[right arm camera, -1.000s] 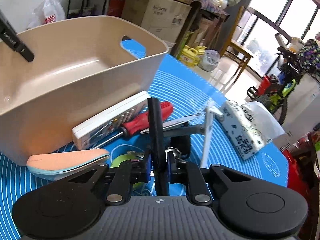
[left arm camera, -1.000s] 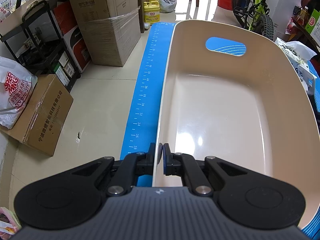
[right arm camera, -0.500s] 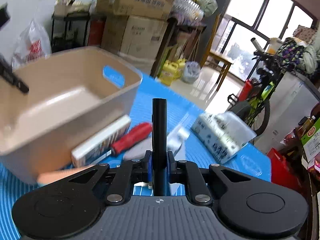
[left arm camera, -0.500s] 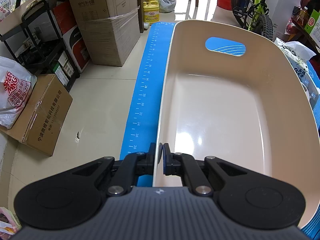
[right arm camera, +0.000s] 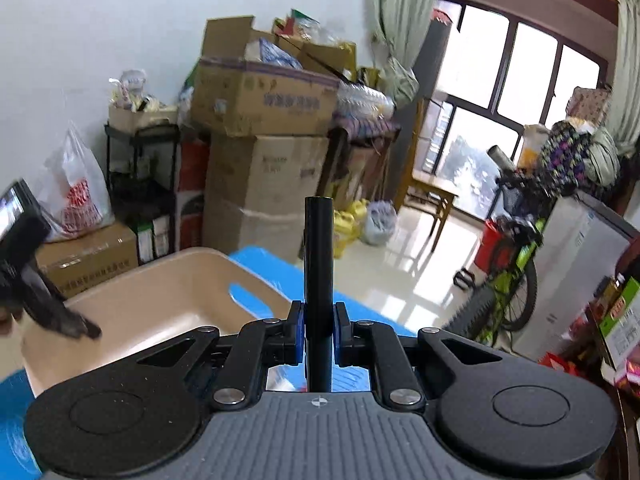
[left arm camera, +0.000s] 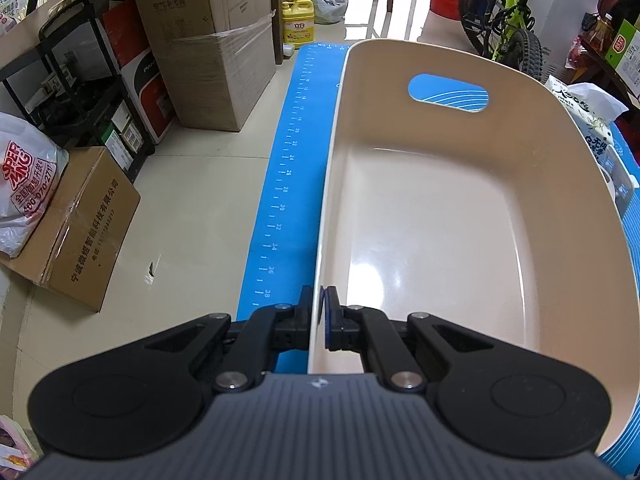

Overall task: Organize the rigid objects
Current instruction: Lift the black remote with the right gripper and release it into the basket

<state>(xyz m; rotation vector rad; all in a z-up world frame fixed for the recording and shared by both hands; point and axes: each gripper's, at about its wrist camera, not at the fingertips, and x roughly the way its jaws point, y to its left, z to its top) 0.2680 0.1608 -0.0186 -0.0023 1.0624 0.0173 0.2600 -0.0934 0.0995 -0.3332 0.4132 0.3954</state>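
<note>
Black tube (right arm camera: 319,280): you have it pinched upright between the blue pads of your right gripper (right arm camera: 319,338), clear of the mat, its top end level with the far boxes in this view. It is smooth, matte, round in section and stiff, so it will roll in the pads if you loosen at all.
Right gripper: closed on the black tube at about its lower third; most of the length stands above the pads.
How to do it well: carry the tube over the basin's near rim, tip it toward level so it lies along the long floor, and only part the pads once it is low inside. In my judgement a drop from height would make it bounce on the hard plastic.
Left gripper (left arm camera: 321,312): clamped shut on the basin's near side wall, one pad outside, one inside. Hold it there so the basin cannot slide on the mat while you load it.
Beige basin (left arm camera: 440,216): glossy, hard plastic, oblong with rounded corners and flared walls, an oval handle slot in the far end. Its floor is bare.
Blue mat (left arm camera: 280,200): soft-looking sheet with a printed white ruler along its edge, under the basin.
Cardboard boxes (right arm camera: 260,184): stacked against the wall beyond the table, taped, well apart from your work.
Bicycle (left arm camera: 508,28): far off by the window; ignore it.
</note>
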